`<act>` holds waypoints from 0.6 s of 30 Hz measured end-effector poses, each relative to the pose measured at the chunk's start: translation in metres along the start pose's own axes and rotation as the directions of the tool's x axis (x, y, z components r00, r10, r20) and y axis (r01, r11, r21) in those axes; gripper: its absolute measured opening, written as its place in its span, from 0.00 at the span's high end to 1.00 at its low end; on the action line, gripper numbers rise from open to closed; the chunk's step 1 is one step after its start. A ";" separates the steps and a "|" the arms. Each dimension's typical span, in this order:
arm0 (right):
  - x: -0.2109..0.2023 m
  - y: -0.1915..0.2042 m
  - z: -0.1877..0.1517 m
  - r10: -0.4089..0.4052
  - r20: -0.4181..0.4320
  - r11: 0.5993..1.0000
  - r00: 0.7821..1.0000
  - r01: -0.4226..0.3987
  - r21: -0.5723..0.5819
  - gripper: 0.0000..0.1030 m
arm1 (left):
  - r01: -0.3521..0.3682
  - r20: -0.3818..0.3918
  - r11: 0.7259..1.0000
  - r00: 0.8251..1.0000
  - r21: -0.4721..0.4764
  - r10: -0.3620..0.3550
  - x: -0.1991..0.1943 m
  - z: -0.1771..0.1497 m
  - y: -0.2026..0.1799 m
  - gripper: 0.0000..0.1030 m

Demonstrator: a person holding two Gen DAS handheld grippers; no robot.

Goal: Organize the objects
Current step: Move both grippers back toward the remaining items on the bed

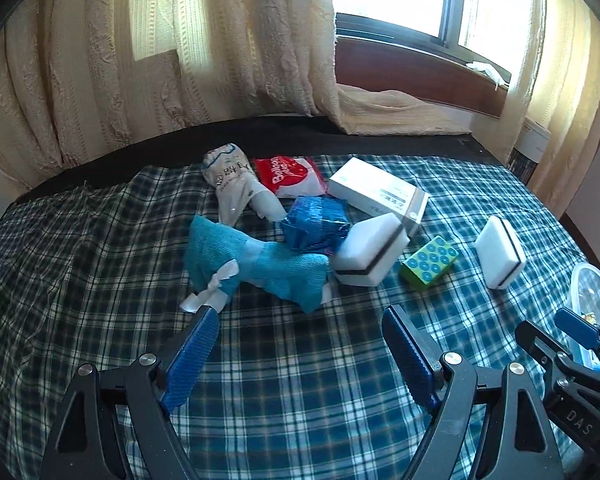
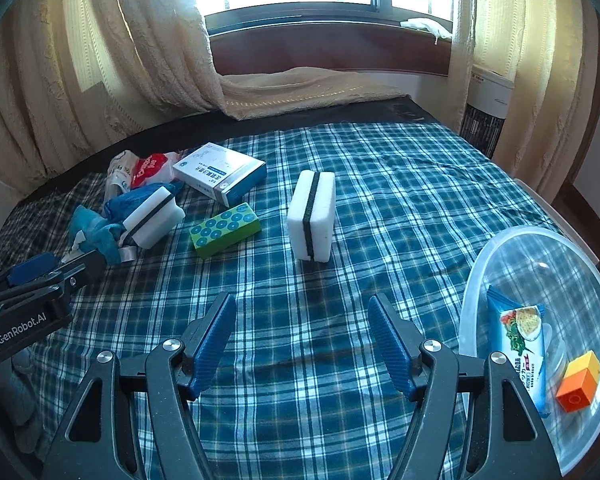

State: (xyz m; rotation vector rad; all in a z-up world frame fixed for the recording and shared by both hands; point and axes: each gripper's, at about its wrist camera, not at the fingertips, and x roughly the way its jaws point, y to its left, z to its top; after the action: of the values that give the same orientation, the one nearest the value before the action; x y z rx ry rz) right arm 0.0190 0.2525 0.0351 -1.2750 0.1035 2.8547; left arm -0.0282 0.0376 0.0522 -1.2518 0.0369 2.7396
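Note:
A pile of objects lies on the plaid cloth: a blue towel bundle (image 1: 256, 266), a shiny blue packet (image 1: 314, 222), a white sponge with a black stripe (image 1: 370, 250), a white box (image 1: 380, 194), a red-and-white bag (image 1: 290, 176) and a green dotted box (image 1: 428, 262). A second white sponge (image 2: 312, 216) stands alone ahead of my right gripper (image 2: 302, 312). My left gripper (image 1: 300, 320) is open and empty just short of the towel. My right gripper is open and empty. A clear bowl (image 2: 500, 248) at the right holds a noodle packet (image 2: 524, 352) and an orange-yellow block (image 2: 580, 380).
The plaid cloth (image 2: 380, 184) covers a dark table that ends at beige curtains (image 1: 140, 60) and a window sill (image 2: 320, 44). A white appliance (image 2: 486, 116) stands at the far right corner. My left gripper shows in the right wrist view (image 2: 36, 276) at the left.

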 end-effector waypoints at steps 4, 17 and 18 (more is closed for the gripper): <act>0.004 0.003 0.001 0.000 -0.007 1.000 1.000 0.000 -0.006 0.32 | -0.003 -0.006 1.000 1.000 -0.011 0.003 0.003 0.000 0.006 0.16; 0.022 0.008 0.006 0.000 -0.041 1.000 0.999 0.000 -0.007 0.32 | -0.016 -0.027 0.998 1.000 -0.058 0.014 0.015 0.001 0.024 0.16; 0.024 0.009 0.007 -0.002 -0.041 1.000 0.999 0.001 -0.011 0.32 | -0.017 -0.029 0.998 0.999 -0.061 0.015 0.016 0.002 0.025 0.16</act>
State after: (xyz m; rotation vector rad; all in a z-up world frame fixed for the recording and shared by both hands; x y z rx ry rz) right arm -0.0021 0.2437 0.0226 -1.3356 0.0879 2.8323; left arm -0.0431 0.0148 0.0400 -1.3120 -0.0347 2.7561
